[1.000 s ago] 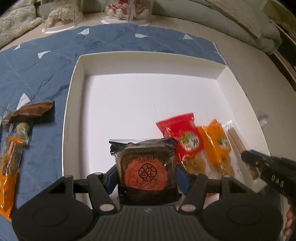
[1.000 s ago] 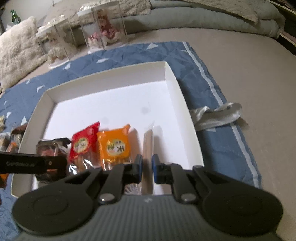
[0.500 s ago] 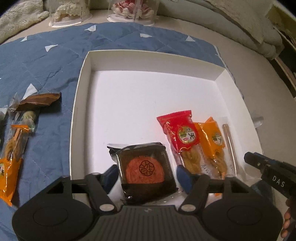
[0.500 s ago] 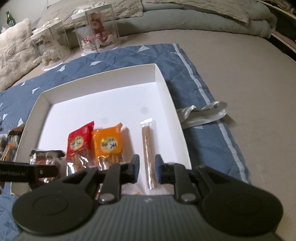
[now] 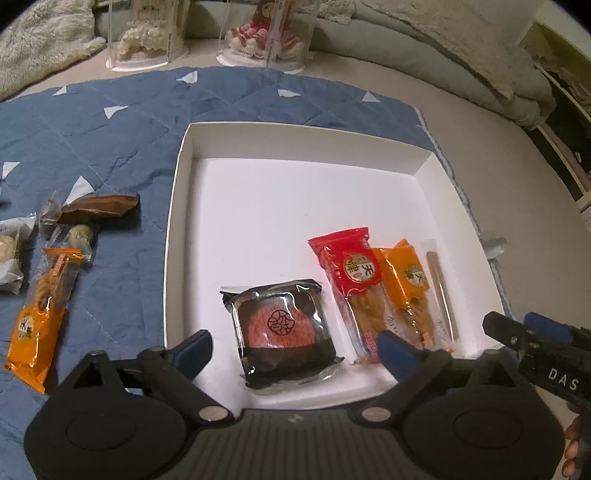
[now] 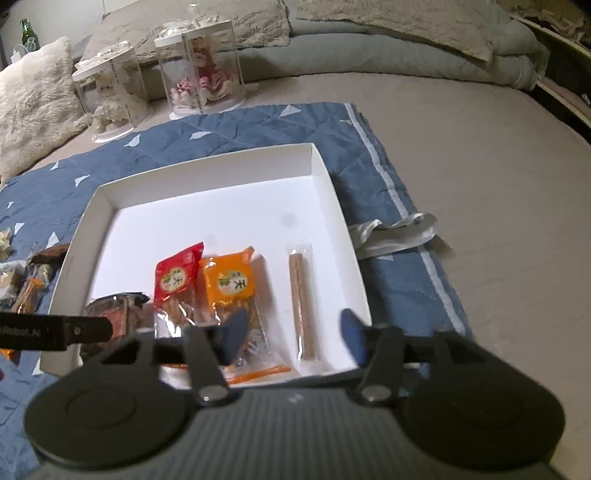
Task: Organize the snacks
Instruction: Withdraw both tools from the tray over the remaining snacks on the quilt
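Observation:
A white box (image 5: 177,236) lies on a blue quilt. Along its near side are a dark mooncake pack (image 5: 282,332), a red pack (image 5: 351,273), an orange pack (image 5: 410,280) and a wrapped brown stick (image 5: 439,291). My left gripper (image 5: 293,343) hovers above the mooncake pack, its jaws opening wide and clear of the wrapper. My right gripper (image 6: 293,328) hangs over the stick (image 6: 301,295), its jaws opening too, and the stick lies loose on the box floor. Each gripper's black finger shows at the edge of the other view.
Several loose snacks lie on the quilt (image 5: 110,147) left of the box, among them an orange pack (image 5: 37,321) and a brown wrapper (image 5: 99,208). Two clear doll cases (image 5: 266,33) stand behind. A white ribbon (image 6: 391,236) lies right of the box.
Both grippers have opened and risen. The left let go of the mooncake pack and the right let go of the stick. Both snacks now lie in the box.

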Demonstrator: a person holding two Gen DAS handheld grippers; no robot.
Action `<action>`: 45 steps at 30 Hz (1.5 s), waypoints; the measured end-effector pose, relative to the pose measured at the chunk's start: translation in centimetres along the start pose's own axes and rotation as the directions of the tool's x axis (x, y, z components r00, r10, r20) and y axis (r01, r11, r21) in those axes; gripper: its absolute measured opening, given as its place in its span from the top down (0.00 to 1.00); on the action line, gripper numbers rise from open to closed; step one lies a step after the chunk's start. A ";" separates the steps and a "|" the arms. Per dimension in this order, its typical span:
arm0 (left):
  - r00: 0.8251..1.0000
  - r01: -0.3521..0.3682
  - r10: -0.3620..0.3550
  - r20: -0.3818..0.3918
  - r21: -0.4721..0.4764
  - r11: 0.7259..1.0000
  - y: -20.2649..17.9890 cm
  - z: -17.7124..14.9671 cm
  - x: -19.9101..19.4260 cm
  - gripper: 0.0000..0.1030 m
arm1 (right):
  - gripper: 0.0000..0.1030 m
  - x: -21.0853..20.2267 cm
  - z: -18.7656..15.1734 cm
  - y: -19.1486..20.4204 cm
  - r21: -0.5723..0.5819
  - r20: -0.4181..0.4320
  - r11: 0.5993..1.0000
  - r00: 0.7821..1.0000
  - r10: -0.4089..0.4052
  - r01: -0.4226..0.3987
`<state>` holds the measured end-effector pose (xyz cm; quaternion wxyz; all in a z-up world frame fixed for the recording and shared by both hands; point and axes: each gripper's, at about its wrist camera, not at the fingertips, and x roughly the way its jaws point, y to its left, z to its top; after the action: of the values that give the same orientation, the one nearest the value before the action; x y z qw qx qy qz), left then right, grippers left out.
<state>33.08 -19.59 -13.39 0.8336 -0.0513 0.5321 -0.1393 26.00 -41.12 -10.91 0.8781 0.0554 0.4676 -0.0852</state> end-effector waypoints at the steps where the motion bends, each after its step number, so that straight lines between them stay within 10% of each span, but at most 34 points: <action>1: 1.000 0.001 -0.001 0.004 0.002 1.000 0.0 -0.1 -0.3 0.01 | 0.24 -0.3 -0.1 0.0 -0.002 0.003 1.000 1.000 -0.006 0.006; 8: 0.999 0.005 -0.005 0.035 0.004 1.000 0.3 -0.9 -1.7 0.00 | 0.00 -2.1 -0.7 -0.4 0.018 0.031 0.999 0.999 -0.036 0.036; 24: 0.992 -0.062 0.068 0.104 -0.059 0.996 7.2 -1.3 -5.5 0.00 | 0.00 -2.4 -0.3 3.0 0.014 0.054 1.000 0.998 -0.015 0.014; 45: 0.954 -0.221 0.260 0.150 -0.236 0.946 23.4 -4.7 -12.5 0.00 | 0.00 -1.5 0.4 19.2 -0.125 0.037 0.980 0.987 0.160 -0.154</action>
<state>28.07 6.67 -9.92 0.8782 -0.0886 0.4693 0.0277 29.41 -22.23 -9.13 0.8944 0.0363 0.4456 0.0117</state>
